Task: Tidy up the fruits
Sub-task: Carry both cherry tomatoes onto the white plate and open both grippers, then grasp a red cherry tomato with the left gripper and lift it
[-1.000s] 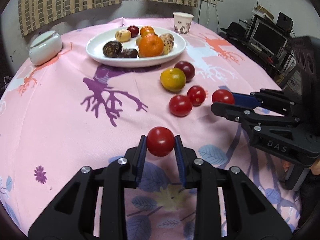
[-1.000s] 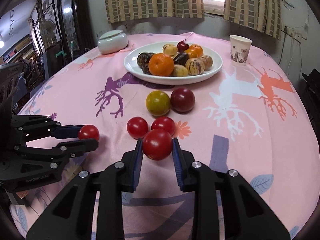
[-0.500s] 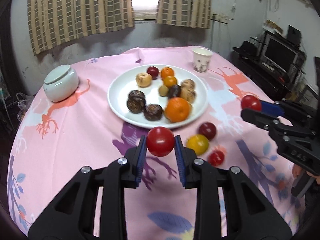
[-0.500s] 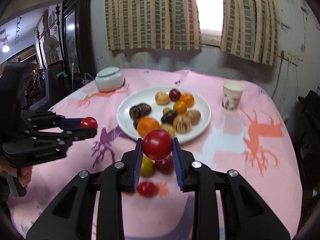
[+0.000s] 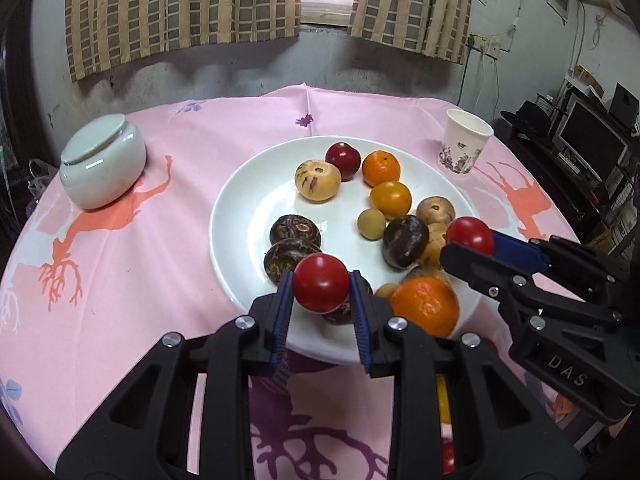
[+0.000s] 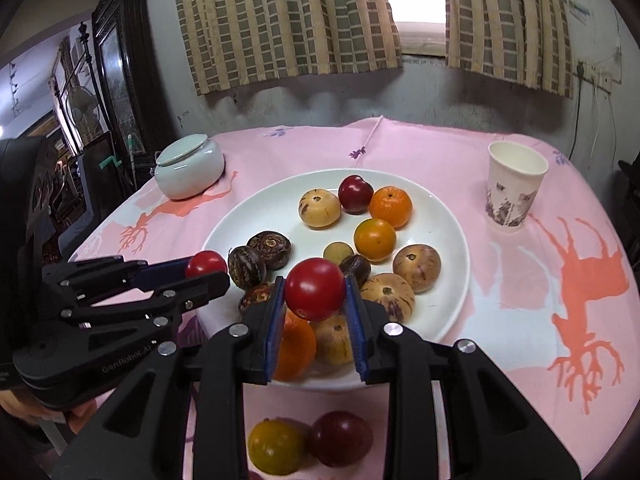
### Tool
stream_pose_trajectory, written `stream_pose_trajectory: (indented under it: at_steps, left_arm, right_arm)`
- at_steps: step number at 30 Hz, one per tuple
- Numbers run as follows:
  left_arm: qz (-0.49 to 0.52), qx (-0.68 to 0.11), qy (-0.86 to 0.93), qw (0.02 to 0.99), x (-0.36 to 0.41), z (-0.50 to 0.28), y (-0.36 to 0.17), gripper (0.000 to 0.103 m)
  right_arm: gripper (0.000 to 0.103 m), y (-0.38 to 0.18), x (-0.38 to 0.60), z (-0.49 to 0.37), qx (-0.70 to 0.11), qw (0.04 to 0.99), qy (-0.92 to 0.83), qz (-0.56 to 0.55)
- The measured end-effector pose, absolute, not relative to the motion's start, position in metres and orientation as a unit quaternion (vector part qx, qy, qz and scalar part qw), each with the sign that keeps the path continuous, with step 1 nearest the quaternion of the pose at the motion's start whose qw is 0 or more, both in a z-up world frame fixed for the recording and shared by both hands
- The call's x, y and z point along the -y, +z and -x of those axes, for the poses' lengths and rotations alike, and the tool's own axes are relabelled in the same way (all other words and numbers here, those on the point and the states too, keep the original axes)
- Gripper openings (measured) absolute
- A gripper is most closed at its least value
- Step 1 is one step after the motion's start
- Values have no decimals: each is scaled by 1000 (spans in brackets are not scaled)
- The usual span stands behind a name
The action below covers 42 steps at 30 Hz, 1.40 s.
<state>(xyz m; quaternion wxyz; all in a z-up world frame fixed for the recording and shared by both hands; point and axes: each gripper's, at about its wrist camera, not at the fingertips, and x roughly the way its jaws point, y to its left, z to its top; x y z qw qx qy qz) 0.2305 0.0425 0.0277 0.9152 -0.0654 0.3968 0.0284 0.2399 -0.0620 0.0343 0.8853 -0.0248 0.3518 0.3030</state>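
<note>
Centrally, left tongs point(image 5: 321, 294) and right tongs point(image 6: 315, 295) each grip a red tomato above the white plate point(image 5: 240, 216) of fruit.

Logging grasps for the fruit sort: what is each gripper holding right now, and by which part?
Each holds a red tomato by its sides: left gripper on one tomato, right gripper on another tomato.

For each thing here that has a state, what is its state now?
Left gripper: shut on a red tomato.
Right gripper: shut on another red tomato.
White plate: holding many fruits.
Paper cup: upright.
White jar: lid on.
</note>
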Motion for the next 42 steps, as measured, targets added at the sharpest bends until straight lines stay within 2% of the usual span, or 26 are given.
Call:
stream_pose_trajectory:
  at_steps: [2,3,4,5,6,7,8,11,16,23,25,29,36,40,42]
  left_arm:
    - [88,-393,31,915,-49,-235,25,34]
    - [94,-391,37,915,-51,-236,24,49]
    - [96,-386,48,916,-54,-235,25,58]
    - [97,-383,56,917,-55,-234,26,58]
    - [97,-380,57,918,-56,-231,28,58]
    - [97,-380,55,918,-58,-229,29,58]
    - [96,-380,56,918,-59,-227,31,58]
    - [97,-375,65,920,-63,-215,35,59]
    - [100,-376,72,918,-62,-190,37,72]
    - [57,-372,56,925,-32,-159,42,74]
    - [44,-367,57,928,-23,-150,44,81]
    - [35,-366,39,929,-3,-135,39,81]
    - [-29,-359,30,932,25,-125,20,81]
    - [-24,-373,12,927,25,-122,12,81]
    - [-18,-387,1,922,26,-122,8,81]
  right_arm:
    - [30,31,62,-248,-364,880,306,3]
    - [30,29,62,-252,-375,874,310,-10]
    - [33,27,63,-256,-388,867,312,-29]
    - [35,26,65,-258,-395,864,310,-44]
    - [44,26,68,-259,-396,862,311,-57]
    - [66,28,71,-257,-392,862,314,-68]
    - [71,31,76,-253,-380,867,313,-79]
    - [72,39,87,-243,-371,867,321,-87]
    - [73,45,115,-218,-372,870,311,-85]
    - [74,42,142,-173,-375,870,316,-51]
    - [74,41,150,-161,-374,869,319,-59]
    - [81,37,160,-147,-373,867,322,-73]
    - [82,35,167,-145,-370,866,327,-80]
    - [97,32,176,-147,-367,873,307,-92]
    - [97,28,180,-151,-376,870,301,-102]
